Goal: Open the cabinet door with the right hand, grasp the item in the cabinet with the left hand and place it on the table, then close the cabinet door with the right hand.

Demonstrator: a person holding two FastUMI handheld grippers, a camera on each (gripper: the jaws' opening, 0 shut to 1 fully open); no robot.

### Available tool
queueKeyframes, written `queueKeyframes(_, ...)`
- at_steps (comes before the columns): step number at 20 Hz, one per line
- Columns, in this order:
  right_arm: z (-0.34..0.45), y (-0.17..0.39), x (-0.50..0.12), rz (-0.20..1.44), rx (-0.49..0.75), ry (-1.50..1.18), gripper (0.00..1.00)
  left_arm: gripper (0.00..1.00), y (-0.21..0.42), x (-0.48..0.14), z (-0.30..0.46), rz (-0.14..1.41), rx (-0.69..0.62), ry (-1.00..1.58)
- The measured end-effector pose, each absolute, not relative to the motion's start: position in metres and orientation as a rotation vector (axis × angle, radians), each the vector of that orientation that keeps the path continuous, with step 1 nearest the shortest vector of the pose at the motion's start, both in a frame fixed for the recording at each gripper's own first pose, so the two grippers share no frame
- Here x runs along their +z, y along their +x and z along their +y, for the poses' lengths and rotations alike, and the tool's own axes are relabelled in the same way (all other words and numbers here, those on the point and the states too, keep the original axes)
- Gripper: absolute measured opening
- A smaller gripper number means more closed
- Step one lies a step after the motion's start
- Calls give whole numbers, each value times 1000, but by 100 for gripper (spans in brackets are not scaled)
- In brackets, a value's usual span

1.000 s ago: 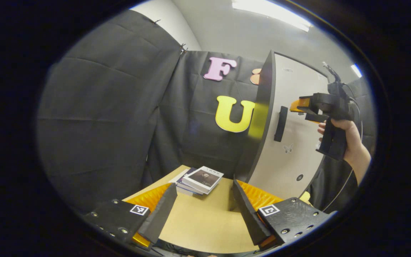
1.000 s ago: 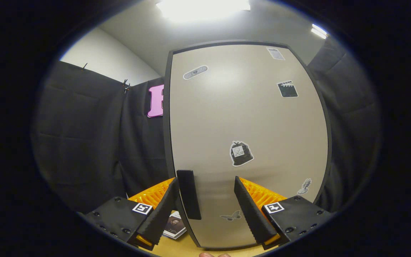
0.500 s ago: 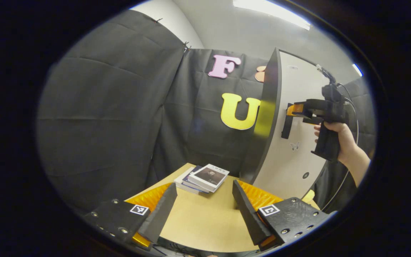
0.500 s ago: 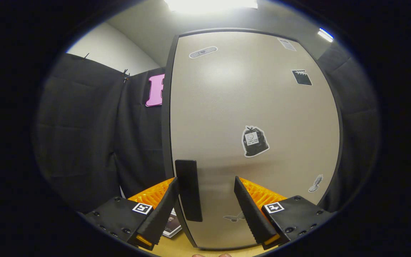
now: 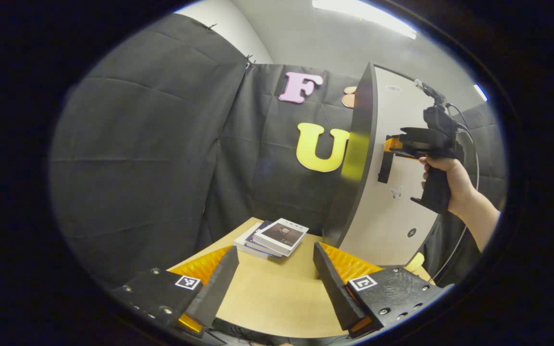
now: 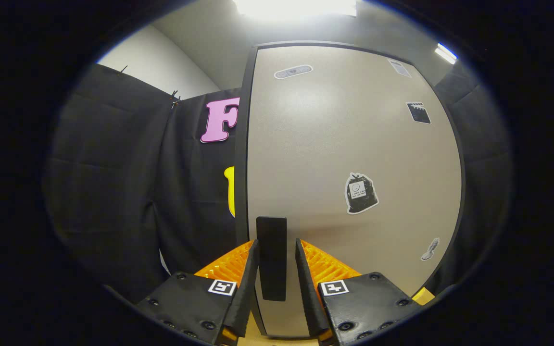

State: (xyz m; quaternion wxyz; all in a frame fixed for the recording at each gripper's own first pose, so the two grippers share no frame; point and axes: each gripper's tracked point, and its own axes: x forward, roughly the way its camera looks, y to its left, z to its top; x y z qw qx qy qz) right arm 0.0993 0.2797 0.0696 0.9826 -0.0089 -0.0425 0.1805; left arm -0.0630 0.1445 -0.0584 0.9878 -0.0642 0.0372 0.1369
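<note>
Working left to right: your left tool [image 5: 270, 274] hangs with its fingers spread wide and empty above the bare near part of the wooden worktop [image 5: 277, 300], and a small stack of books [image 5: 273, 237] lies flat beyond it, well short of the cabinet — judging from the task, that may be the item already set down, though you cannot confirm it from here. Books are stiff, fairly heavy for their size and slick-covered, so any further hold belongs across the stack's edges, not its top cover. To the right stands the cabinet door [image 6: 354, 158], a rigid flat panel with stickers, its dark edge toward you. Its black vertical handle [image 6: 272, 257] is the one sensible place to grip, and your right tool [image 6: 273, 283] has its fingers drawn narrow on either side of it, seemingly pressing it. Expect the door to swing lightly on its hinge; push steadily. The booth is tight — dark cloth walls close behind, a ceiling light above.
</note>
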Motion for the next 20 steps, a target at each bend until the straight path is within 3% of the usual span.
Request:
queueKeyframes(2,281,99,69,-75,376,-6,51,92,-65,-62,146,81,277,-132)
queueKeyframes(5,285,102,52,-2,400,12,47,95,-66,-64,146,87,277,-144)
queueKeyframes(6,286,102,42,38,407,21,43,92,-67,-66,146,87,276,-146)
queueKeyframes(8,286,102,41,27,410,39,48,95,-68,-66,146,88,278,-142)
queueKeyframes(10,288,105,44,20,403,19,40,92,-68,-69,147,95,278,-141)
queueKeyframes(11,290,107,44,26,395,-2,47,92,-69,-69,147,99,276,-142)
queueKeyframes(12,289,115,44,32,378,-24,47,95,-68,-71,146,101,275,-142)
queueKeyframes(14,287,112,44,21,347,-16,35,95,-65,-70,145,103,274,-138)
queueKeyframes(20,288,117,43,24,309,-18,37,92,-67,-78,144,110,259,-142)
